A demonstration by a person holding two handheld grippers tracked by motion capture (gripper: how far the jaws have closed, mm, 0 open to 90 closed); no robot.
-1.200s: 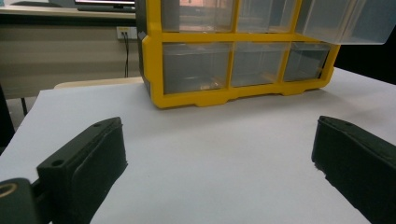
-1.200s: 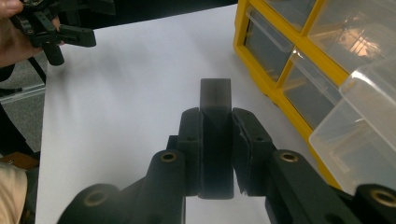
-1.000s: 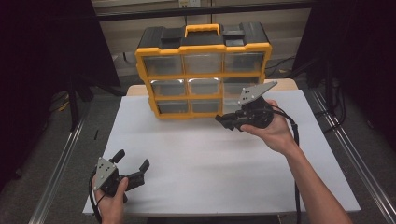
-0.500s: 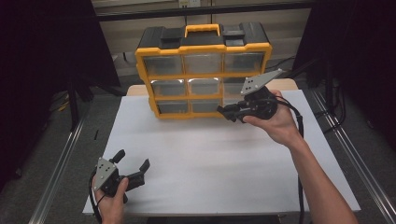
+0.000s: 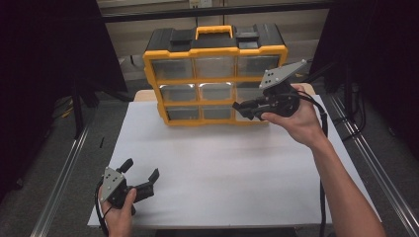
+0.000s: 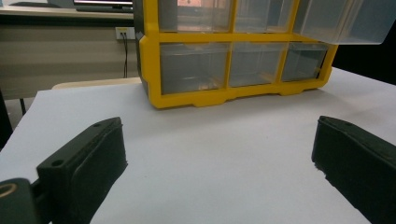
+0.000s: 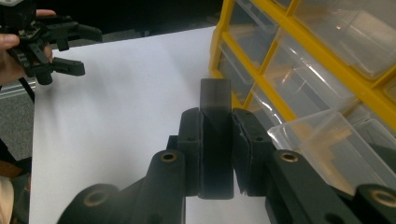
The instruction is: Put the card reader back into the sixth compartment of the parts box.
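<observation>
Right gripper view: right claw (image 7: 217,154) clamped on a dark translucent rectangular block (image 7: 215,140), beside the yellow clear-drawered organizer (image 5: 215,74) on the white worktop (image 5: 232,173); block's material hard to tell. Left claw (image 5: 140,176) spread apart.

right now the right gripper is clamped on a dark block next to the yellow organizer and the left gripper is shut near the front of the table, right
Not quite: the left gripper is open, not shut. The left gripper view shows its jaws spread wide over the white table. The rest holds: the right gripper is clamped on a dark block beside the yellow organizer.
</observation>
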